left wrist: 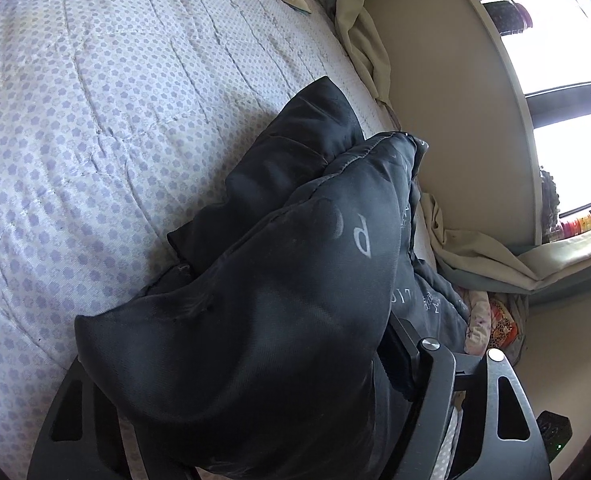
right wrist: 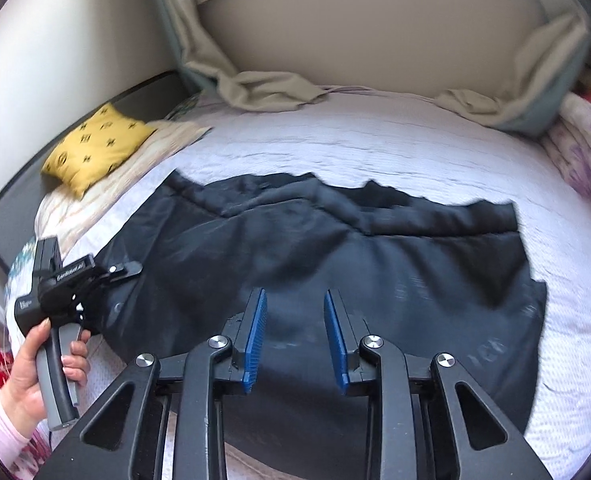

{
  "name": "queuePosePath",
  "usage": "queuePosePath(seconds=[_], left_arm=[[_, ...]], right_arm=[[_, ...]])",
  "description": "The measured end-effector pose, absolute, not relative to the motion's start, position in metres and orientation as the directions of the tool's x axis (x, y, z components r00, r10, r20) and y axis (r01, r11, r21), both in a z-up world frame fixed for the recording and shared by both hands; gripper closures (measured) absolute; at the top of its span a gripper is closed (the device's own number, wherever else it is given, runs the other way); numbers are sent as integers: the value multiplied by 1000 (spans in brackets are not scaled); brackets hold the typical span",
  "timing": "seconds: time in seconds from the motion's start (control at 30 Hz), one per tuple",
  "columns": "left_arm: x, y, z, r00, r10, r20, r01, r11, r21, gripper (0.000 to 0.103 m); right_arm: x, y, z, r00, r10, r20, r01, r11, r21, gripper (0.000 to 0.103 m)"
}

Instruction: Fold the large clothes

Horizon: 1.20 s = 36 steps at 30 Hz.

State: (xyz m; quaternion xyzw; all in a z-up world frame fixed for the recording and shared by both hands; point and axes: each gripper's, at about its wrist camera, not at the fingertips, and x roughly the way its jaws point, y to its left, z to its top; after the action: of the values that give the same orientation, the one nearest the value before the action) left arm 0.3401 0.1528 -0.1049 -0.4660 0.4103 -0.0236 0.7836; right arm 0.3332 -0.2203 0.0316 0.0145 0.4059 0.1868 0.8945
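1. Black padded garment (right wrist: pixel 335 264) lies spread on the bed (right wrist: pixel 415 144).
2. Left gripper (right wrist: pixel 129 269) is clamped on its left edge, fabric bunched up.
3. Right gripper (right wrist: pixel 293 336) hovers over near hem, jaws apart, empty.
4. Step: first fold; next probably carry left edge rightward.

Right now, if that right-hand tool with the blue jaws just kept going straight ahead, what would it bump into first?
Most likely the black garment spread on the bed. The right gripper is open, holding nothing, pointing over that cloth; how far above it is unclear.
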Motion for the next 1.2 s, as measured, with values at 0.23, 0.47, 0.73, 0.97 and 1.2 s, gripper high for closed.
queuePosePath(seconds=[0.23, 0.47, 0.73, 0.97, 1.2], left_arm=[[338, 150, -104, 664, -408, -626, -352, 568, -744, 25], [340, 149, -105, 671, -431, -603, -327, 558, -763, 44], [344, 125, -60, 708, -362, -607, -198, 722, -663, 65], [339, 79, -3, 757, -310, -576, -27, 864, -502, 70], [324, 5, 46, 791, -268, -550, 134, 953, -272, 71]], right_arm=[[344, -190, 9, 582, 293, -758, -364, 928, 80, 88], [360, -186, -25, 541, 245, -804, -355, 934, 45, 89], [368, -183, -51, 524, 228, -820, -348, 937, 38, 89], [372, -192, -66, 511, 246, -824, -325, 942, 80, 91], [371, -192, -72, 523, 231, -820, -323, 944, 60, 92]])
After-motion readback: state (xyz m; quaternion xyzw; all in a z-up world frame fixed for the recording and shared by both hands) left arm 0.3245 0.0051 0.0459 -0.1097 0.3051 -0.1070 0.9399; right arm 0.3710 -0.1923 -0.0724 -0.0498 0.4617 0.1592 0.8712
